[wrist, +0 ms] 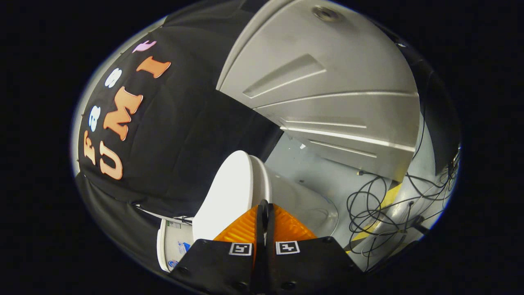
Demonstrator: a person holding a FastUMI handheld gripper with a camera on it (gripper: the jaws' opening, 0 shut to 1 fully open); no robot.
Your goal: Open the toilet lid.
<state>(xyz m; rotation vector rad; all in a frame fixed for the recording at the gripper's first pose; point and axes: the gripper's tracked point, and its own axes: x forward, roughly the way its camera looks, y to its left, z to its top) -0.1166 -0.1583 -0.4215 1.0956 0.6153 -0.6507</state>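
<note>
The white toilet lid [227,192] stands raised and tilted, its broad face just ahead of my fingers and its hinge end toward the tank [174,246]. A second white band, the lid's rim or the seat [264,178], runs along its edge. The grey-white bowl [305,207] lies on the other side of that band. My gripper [264,205] is shut, its fingers pressed together with only a thin dark slit between them. The fingertips sit right at the lid's rim; whether they touch it is unclear, and nothing shows between them.
A ribbed grey panel [327,94] rises beyond the toilet. Loose black cables [376,205] sprawl over the grey floor beside the bowl, across a yellow stripe [389,196]. Black booth cloth [176,135] hangs behind the lid and tank.
</note>
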